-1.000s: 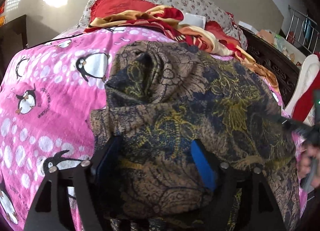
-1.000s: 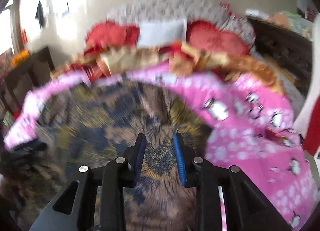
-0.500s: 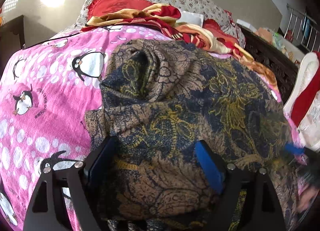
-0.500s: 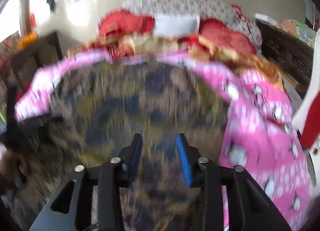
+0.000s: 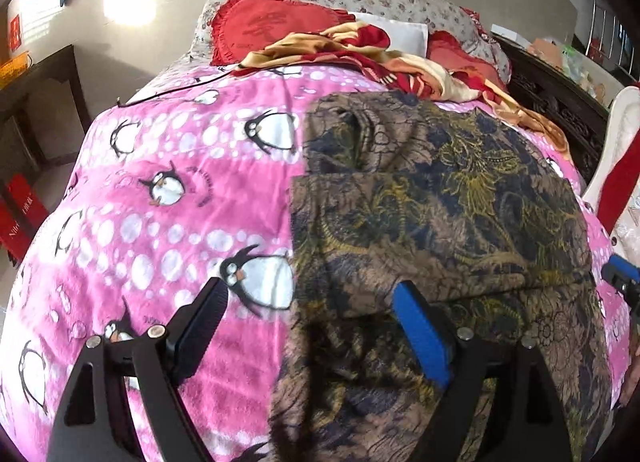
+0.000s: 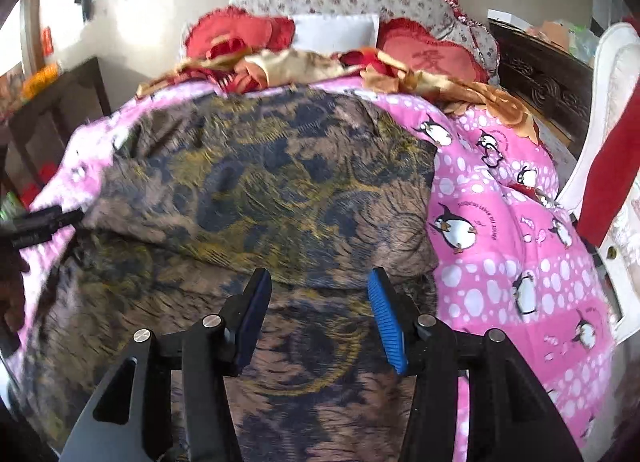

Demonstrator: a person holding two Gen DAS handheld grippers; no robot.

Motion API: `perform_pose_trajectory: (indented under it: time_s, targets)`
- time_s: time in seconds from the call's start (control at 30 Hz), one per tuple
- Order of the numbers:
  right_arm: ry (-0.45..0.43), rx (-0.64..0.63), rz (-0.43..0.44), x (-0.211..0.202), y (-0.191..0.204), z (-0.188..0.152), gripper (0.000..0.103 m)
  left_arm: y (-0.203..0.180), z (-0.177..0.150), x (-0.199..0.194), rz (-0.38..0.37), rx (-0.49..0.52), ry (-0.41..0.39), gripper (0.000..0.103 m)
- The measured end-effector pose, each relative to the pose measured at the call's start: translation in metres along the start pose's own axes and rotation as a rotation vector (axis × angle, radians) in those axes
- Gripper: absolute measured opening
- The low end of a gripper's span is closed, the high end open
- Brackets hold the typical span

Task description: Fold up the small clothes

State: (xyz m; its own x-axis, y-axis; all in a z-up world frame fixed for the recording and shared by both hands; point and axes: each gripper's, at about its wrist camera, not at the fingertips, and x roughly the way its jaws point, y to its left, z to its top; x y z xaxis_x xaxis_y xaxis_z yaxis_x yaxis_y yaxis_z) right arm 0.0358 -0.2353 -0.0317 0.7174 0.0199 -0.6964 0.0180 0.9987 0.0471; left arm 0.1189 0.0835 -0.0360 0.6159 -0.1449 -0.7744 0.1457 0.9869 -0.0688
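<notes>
A brown, navy and gold patterned garment [image 5: 432, 214] lies on a pink penguin bedspread [image 5: 168, 190], folded over itself with a fold edge across its middle. My left gripper [image 5: 308, 310] is open and empty, low over the garment's left edge. The garment also shows in the right wrist view [image 6: 272, 190], a little blurred. My right gripper [image 6: 316, 302] is open and empty above the garment's near part, just before the fold edge. The right gripper's blue tip shows at the right edge of the left wrist view [image 5: 622, 274].
Red cushions [image 5: 272, 26] and a crumpled red and gold blanket [image 5: 360, 50] lie at the head of the bed. A dark carved bed frame [image 6: 536, 74] and a white and red object [image 6: 608, 150] stand on the right. A dark wooden table [image 5: 36, 94] stands on the left.
My right gripper opened from nearly shut and pulled back. My left gripper shifted left, off the middle of the garment to its left edge. The garment lies flatter.
</notes>
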Motion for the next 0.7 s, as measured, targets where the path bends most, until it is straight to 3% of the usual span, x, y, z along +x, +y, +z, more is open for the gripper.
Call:
perform_pose_trajectory:
  time_s: [0.13,0.2,0.27,0.3,0.33,0.4,0.53,0.7]
  targets:
    - [-0.006,0.036,0.026,0.020,0.025,0.023,0.054,-0.036,0.018,-0.004,-0.063,-0.002,-0.055,0.088]
    - [-0.003,0.001,-0.007,0.034,0.039,0.027,0.053,-0.056,0.016,0.013,-0.064,0.046,-0.010,0.088]
    - [0.065,-0.020,-0.016,0.057,0.047,0.017,0.053,-0.065,0.001,0.039,-0.018,0.082,0.074,0.088]
    - [0.121,-0.030,-0.013,0.073,0.049,0.006,0.053,-0.065,-0.006,0.047,-0.009,0.088,0.095,0.088]
    - [0.147,-0.047,-0.021,0.083,0.050,-0.004,0.054,-0.063,-0.012,0.047,-0.017,0.094,0.063,0.089]
    - [0.038,-0.070,-0.026,0.077,0.052,-0.018,0.057,-0.059,-0.016,0.044,-0.036,0.090,0.045,0.090]
    - [0.047,-0.050,0.005,0.078,0.048,-0.017,0.060,-0.050,-0.008,0.040,-0.068,0.085,0.067,0.090]
    - [0.039,-0.020,0.069,0.071,0.040,-0.016,0.064,-0.005,-0.002,-0.015,-0.130,0.035,0.036,0.090]
